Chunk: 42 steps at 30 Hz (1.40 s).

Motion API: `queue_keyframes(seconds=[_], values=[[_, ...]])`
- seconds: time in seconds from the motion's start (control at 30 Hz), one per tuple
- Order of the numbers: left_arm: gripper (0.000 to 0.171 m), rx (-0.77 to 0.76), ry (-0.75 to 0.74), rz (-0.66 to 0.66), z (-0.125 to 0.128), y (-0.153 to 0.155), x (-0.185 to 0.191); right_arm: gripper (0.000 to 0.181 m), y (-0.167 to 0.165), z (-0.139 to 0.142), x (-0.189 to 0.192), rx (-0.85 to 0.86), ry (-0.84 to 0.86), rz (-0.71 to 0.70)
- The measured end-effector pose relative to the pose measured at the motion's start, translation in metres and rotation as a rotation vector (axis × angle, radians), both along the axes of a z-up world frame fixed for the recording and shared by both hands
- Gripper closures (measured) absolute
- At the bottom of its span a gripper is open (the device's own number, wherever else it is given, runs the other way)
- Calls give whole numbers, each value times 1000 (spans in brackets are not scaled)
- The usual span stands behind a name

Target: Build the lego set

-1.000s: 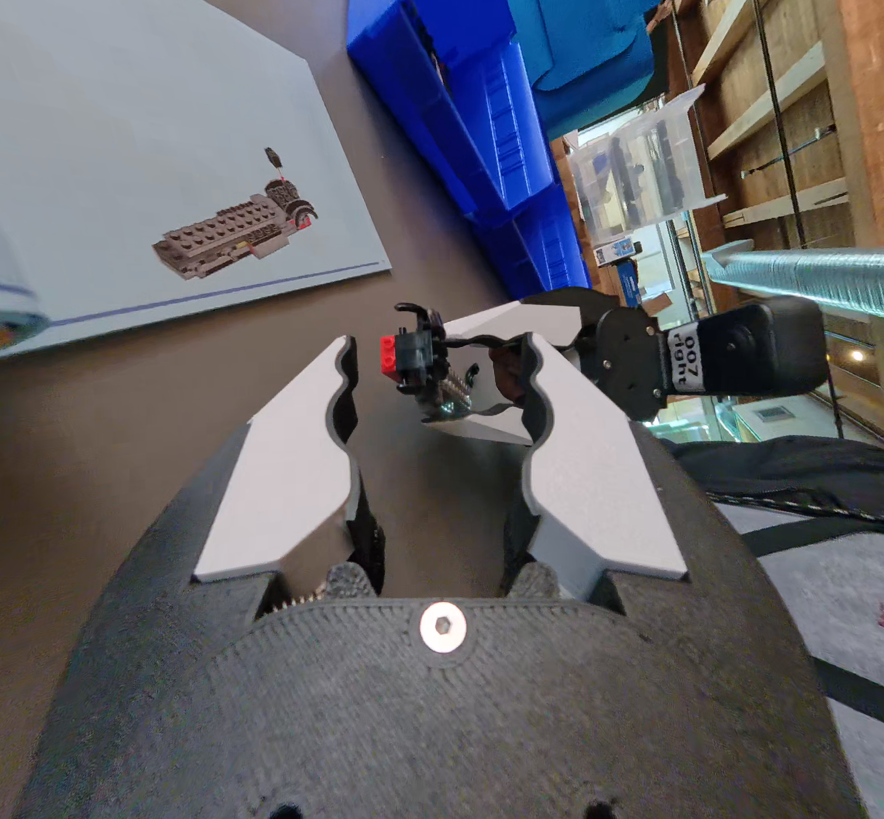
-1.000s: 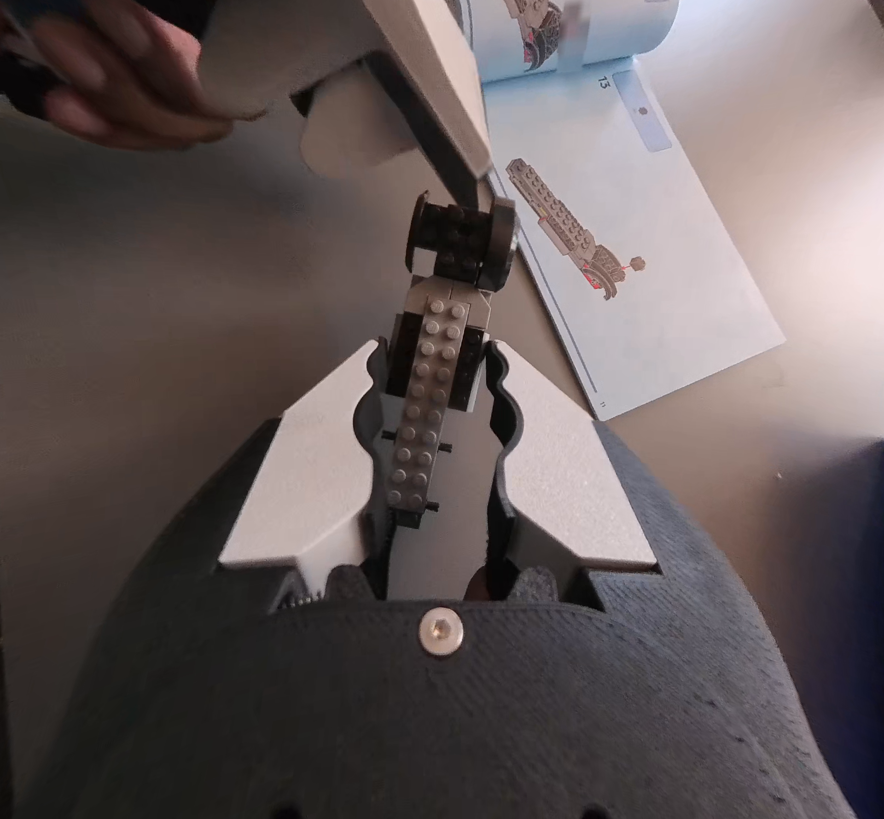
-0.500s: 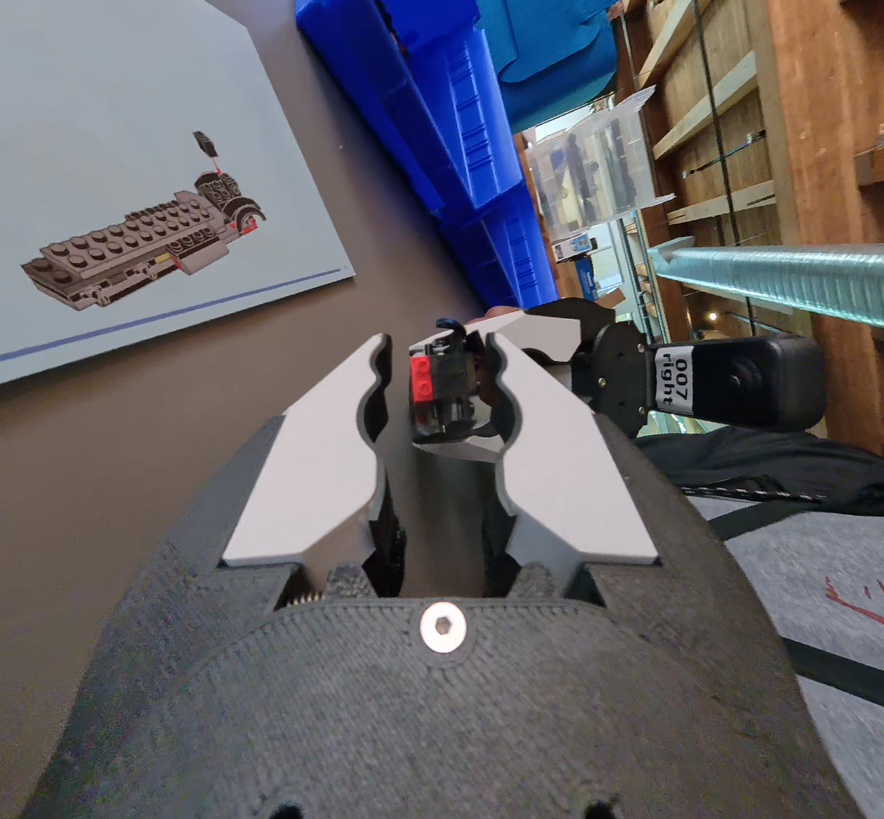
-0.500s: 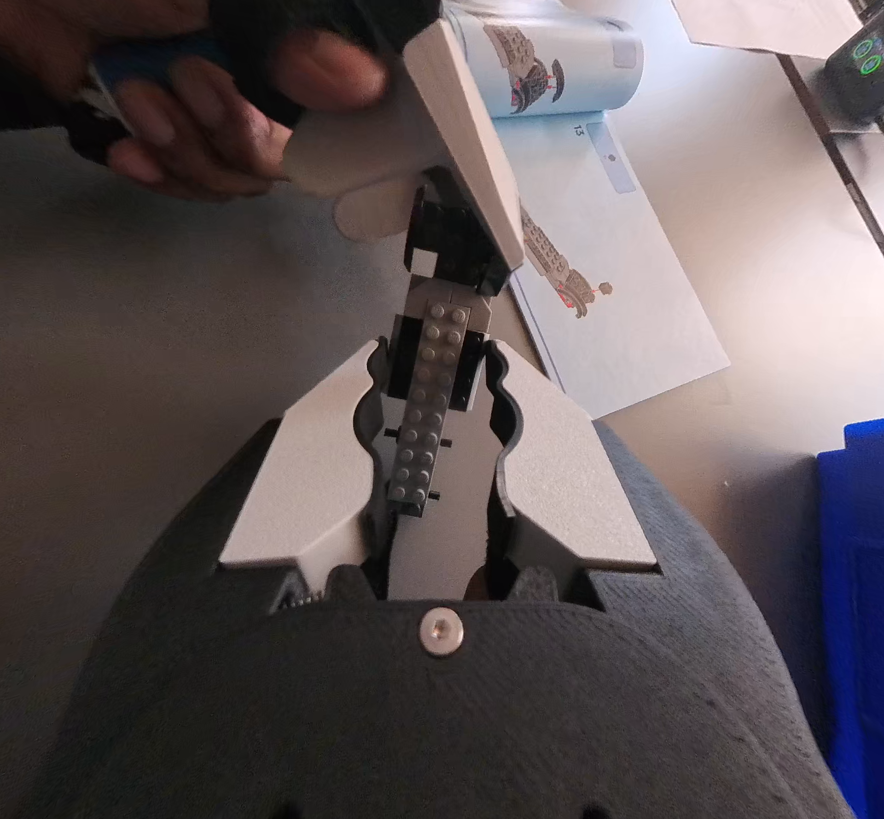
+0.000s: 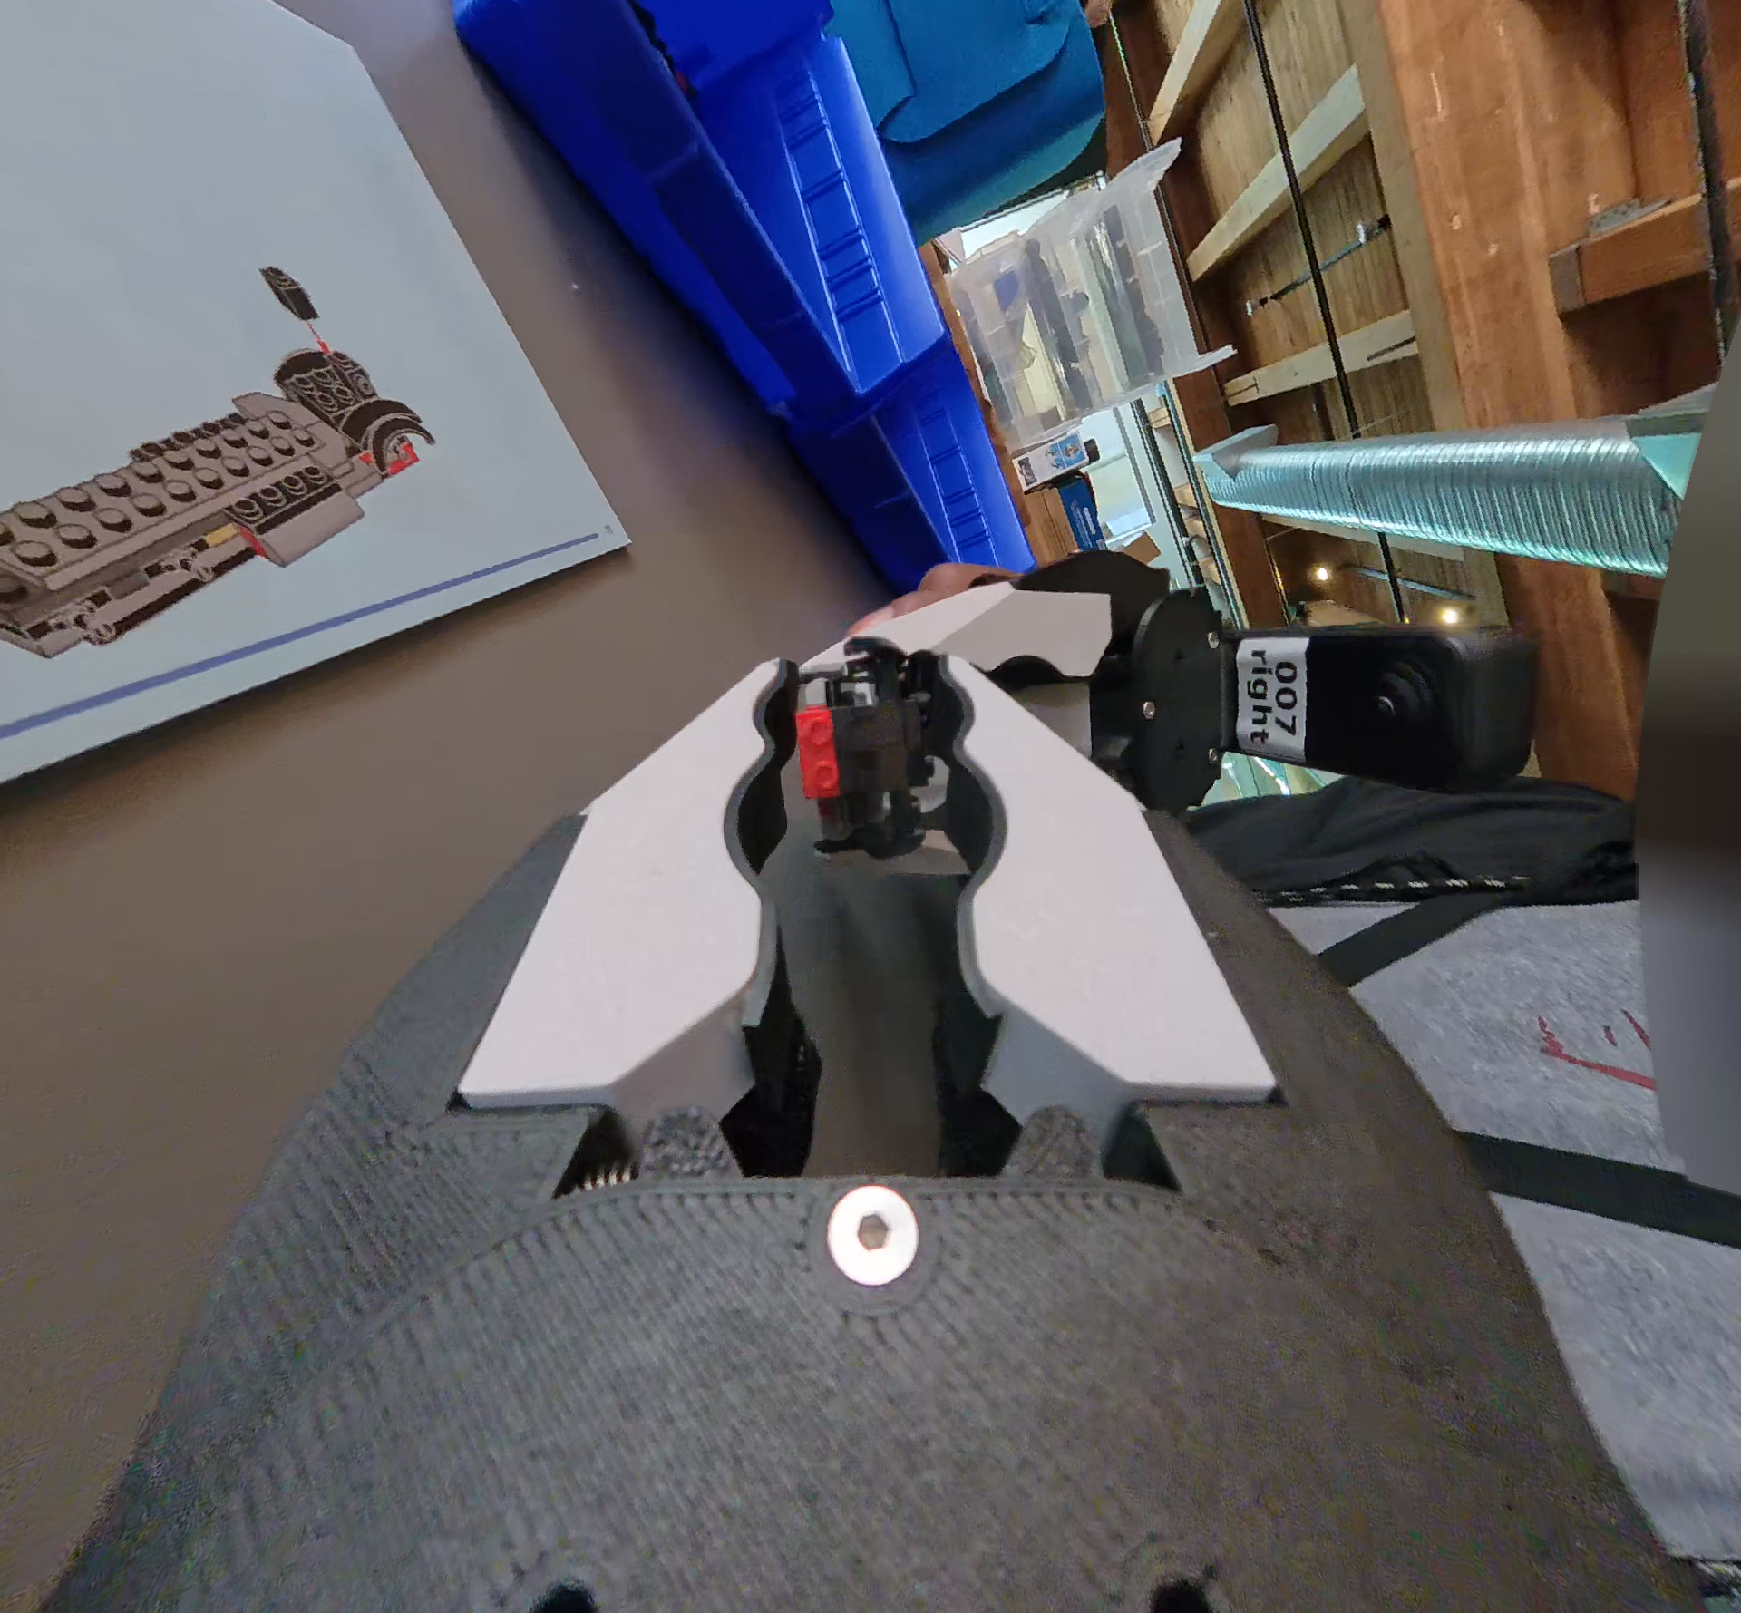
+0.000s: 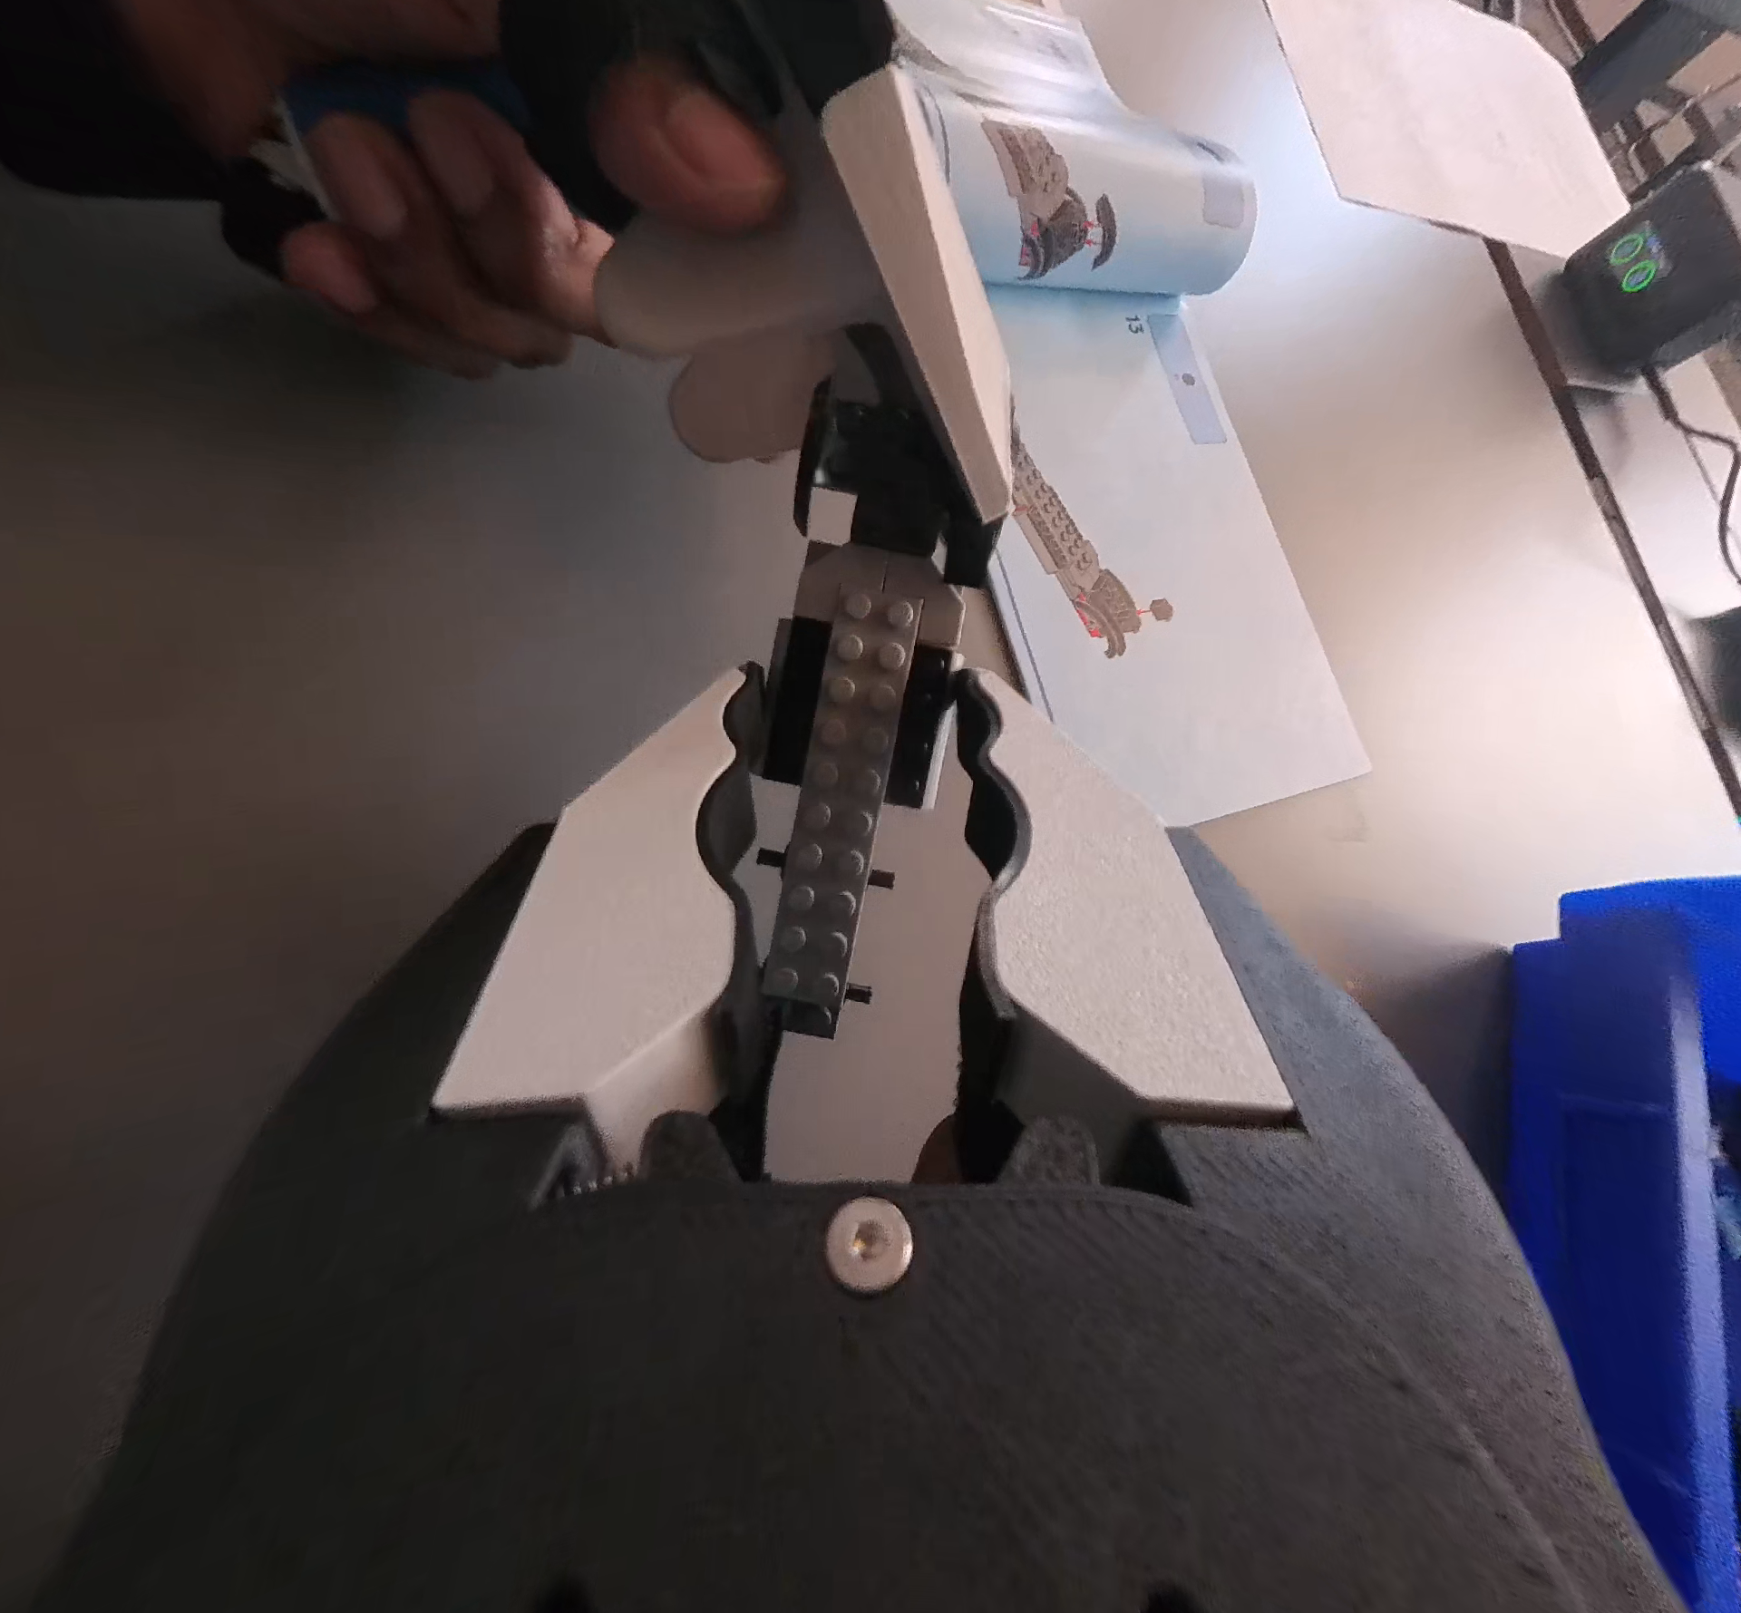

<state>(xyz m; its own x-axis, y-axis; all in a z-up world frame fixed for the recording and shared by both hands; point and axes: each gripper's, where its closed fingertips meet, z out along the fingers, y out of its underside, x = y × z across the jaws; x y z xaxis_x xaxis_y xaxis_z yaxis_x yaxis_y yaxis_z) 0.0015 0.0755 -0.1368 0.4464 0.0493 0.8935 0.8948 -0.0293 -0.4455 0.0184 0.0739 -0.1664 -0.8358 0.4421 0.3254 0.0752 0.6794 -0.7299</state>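
The lego model [image 6: 853, 814] is a long grey studded plate on a black and white body, with a black front end [image 6: 886, 475]. My right gripper [image 6: 857, 692] is shut on its body and holds it above the table. My left gripper [image 6: 867, 475] comes in from the top, held by a hand [image 6: 424, 183], and its jaws are closed on the black front end. In the left wrist view my left gripper [image 5: 867, 692] clamps that end [image 5: 871, 758], which carries a red brick [image 5: 818, 753]. One of the right gripper's fingers [image 5: 1017, 621] shows just behind it.
The open instruction booklet [image 6: 1178, 626] lies on the table; it also shows in the left wrist view [image 5: 235, 296]. Blue bins [image 5: 716, 202] stand along the table edge, also at the lower right [image 6: 1639, 1097]. A dark device with green lights [image 6: 1649, 277] and a cardboard sheet [image 6: 1413, 61] sit farther off. Left and right tips are no more than a few centimetres apart.
My left gripper has moved onto the model's front end and its jaws have narrowed from wide open to closed around it. The right gripper has kept its hold on the model.
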Motion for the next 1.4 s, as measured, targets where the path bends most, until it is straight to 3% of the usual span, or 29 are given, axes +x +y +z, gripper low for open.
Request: queue_keyframes(seconds=[0.83, 1.4], values=[[146, 60, 1, 10, 6, -5, 1, 138, 5, 6, -4, 106, 199, 24], [148, 9, 28, 47, 4, -8, -1, 138, 2, 4, -6, 182, 297, 37]])
